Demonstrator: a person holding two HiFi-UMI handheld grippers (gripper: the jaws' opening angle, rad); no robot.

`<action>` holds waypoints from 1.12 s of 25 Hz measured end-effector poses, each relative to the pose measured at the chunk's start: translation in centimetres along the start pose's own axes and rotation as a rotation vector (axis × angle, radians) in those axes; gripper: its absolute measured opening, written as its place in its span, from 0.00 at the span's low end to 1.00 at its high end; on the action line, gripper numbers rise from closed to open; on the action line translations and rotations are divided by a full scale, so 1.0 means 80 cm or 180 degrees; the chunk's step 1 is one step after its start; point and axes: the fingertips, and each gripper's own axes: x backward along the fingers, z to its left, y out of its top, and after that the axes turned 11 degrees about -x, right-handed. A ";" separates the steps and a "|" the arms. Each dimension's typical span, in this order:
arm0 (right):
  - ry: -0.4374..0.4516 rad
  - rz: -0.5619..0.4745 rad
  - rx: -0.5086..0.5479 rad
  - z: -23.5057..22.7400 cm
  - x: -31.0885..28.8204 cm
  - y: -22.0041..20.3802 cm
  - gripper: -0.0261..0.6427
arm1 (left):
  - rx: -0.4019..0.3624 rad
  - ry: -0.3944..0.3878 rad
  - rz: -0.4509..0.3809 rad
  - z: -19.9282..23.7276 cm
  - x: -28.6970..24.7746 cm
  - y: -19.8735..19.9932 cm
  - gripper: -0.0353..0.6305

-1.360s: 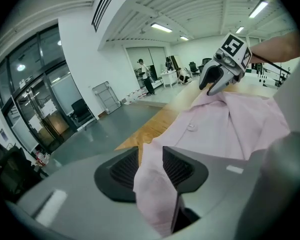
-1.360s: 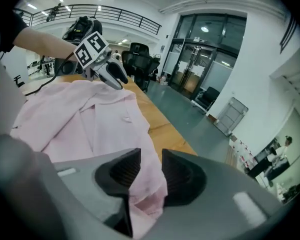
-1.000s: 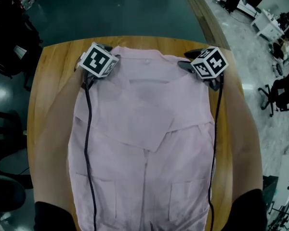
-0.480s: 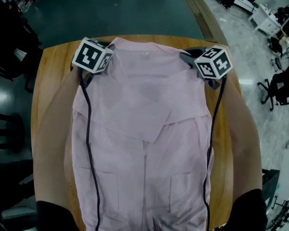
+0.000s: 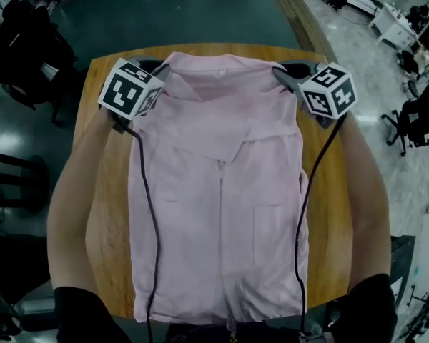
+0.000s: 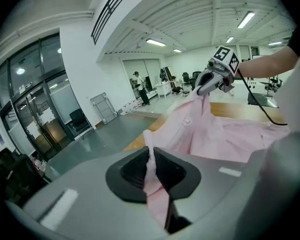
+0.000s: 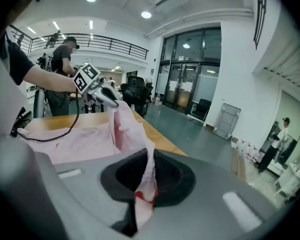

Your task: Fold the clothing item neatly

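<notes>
Left claw point(image 5: 157, 68): jaws have just been closing and are now nearly together, clamped on the pink shirt point(image 5: 222, 213) at the shoulder corner on the person's left. In the left gripper view a thin fold of pink fabric is seen pinched between the pads.

Right claw point(image 5: 286, 76): same state. Its jaws have just been closing and are now nipped on the opposite shoulder corner. In the right gripper view a strip of fabric is held between the pads, with a small red patch visible at the pinch.

Shirt is laid front-up along the wooden counter point(image 5: 107, 213), with the collar point(image 5: 214, 84) at the far edge and the hem at the near edge. Both shoulder corners are held up off the counter, and the fabric is stretched between the claws. The lower part is flat on the wood. A chest pocket point(image 5: 279, 227) is seen on the right side.

A black cable point(image 5: 151, 227) is trailed from each claw back over the shirt. The marker cubes point(image 5: 129, 90) are facing up.
</notes>
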 end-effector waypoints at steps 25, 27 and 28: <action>0.0712 0.1052 -0.0332 0.273 0.090 -0.238 0.08 | -0.0112 -0.1729 0.1141 -0.331 0.133 -0.124 0.10; 0.0811 0.1173 -0.0323 0.282 0.083 -0.249 0.08 | -0.0084 -0.1746 0.1251 -0.340 0.132 -0.133 0.10; 0.0850 0.1219 -0.0322 0.286 0.080 -0.255 0.08 | -0.0065 -0.1727 0.1269 -0.344 0.130 -0.135 0.10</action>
